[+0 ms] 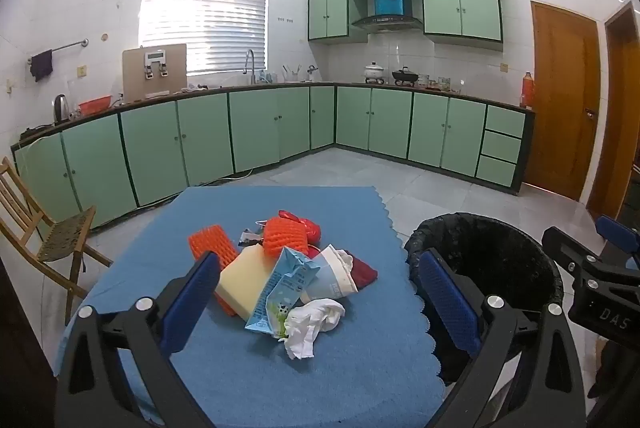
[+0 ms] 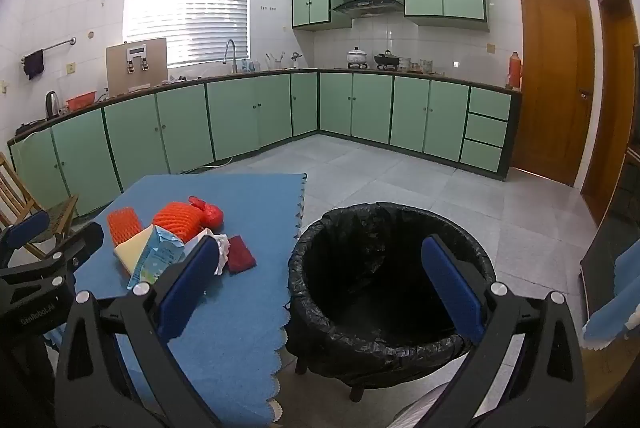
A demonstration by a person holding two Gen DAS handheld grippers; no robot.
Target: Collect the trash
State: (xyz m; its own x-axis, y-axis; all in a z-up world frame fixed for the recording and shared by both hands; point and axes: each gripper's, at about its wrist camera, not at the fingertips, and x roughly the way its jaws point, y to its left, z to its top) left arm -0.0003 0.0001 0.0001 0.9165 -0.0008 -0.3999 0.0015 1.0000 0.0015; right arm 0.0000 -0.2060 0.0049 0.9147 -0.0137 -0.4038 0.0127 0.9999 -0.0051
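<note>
Left wrist view: the left gripper point(image 1: 316, 292) hangs above the near edge of the surface point(image 1: 360, 368), jaws spread wide with nothing between them, tilted down at the trash heap just ahead. That reads as a starting pose, lined up to choose a first piece. Nearest its fingers lie a crumpled tissue point(image 1: 312, 324) and a flattened milk carton point(image 1: 280, 292), the carton resting over a pale yellow sponge point(image 1: 244, 280). Behind them are a paper cup point(image 1: 332, 276) on its side, a dark red cloth point(image 1: 364, 272), two orange foam nets point(image 1: 284, 238) and a red bag point(image 1: 310, 226). The pieces overlap, so pulling one may drag its neighbours; the tissue looks the freest pick.

In the right wrist view, the right gripper point(image 2: 320, 288) is likewise released and empty, held over the bin point(image 2: 400, 332), which stands on the floor just beside the surface's right edge. Its black liner is open and looks empty, so nothing seems collected yet. A folding chair point(image 1: 48, 224) stands at the left, well clear. Nothing blocks the short path from heap to bin.
</note>
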